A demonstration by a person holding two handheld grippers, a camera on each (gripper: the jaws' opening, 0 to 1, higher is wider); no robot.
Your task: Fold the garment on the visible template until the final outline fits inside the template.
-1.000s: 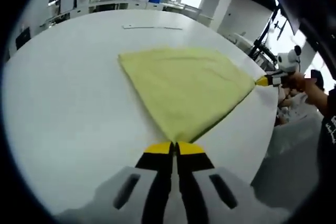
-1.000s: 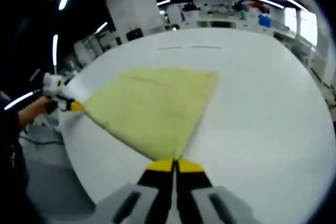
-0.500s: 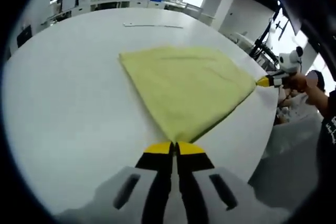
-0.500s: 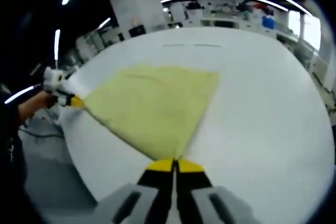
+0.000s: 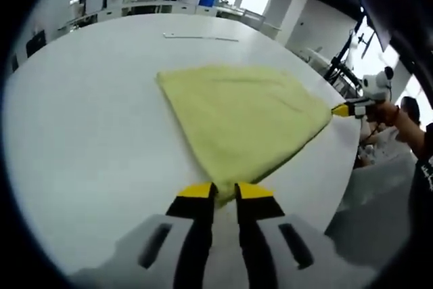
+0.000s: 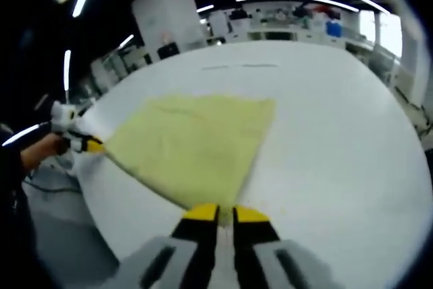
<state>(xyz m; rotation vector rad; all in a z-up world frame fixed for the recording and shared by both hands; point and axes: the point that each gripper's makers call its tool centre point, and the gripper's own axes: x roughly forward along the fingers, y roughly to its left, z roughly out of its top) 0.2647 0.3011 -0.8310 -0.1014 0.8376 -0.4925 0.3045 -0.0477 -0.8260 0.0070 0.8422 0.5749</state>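
Note:
A pale yellow folded garment (image 5: 243, 113) lies flat on the white round table (image 5: 81, 120). Its near corner reaches between the yellow tips of my left gripper (image 5: 226, 191), whose jaws stand a little apart, open. In the right gripper view the same garment (image 6: 196, 143) points its corner into my right gripper (image 6: 226, 213), also open by a narrow gap. The right gripper (image 5: 345, 108) shows at the cloth's right corner in the left gripper view. At the cloth's left corner in the right gripper view sits the left gripper (image 6: 91, 144).
A thin line mark (image 5: 199, 36) lies on the table beyond the garment, and the same mark (image 6: 240, 67) appears in the right gripper view. A person's hand (image 5: 389, 109) holds the far gripper just past the table edge. Benches and shelves stand in the background.
Both grippers' jaws, shut on the garment's corners in the earlier frames, have parted slightly. The garment has settled flat and stayed in place.

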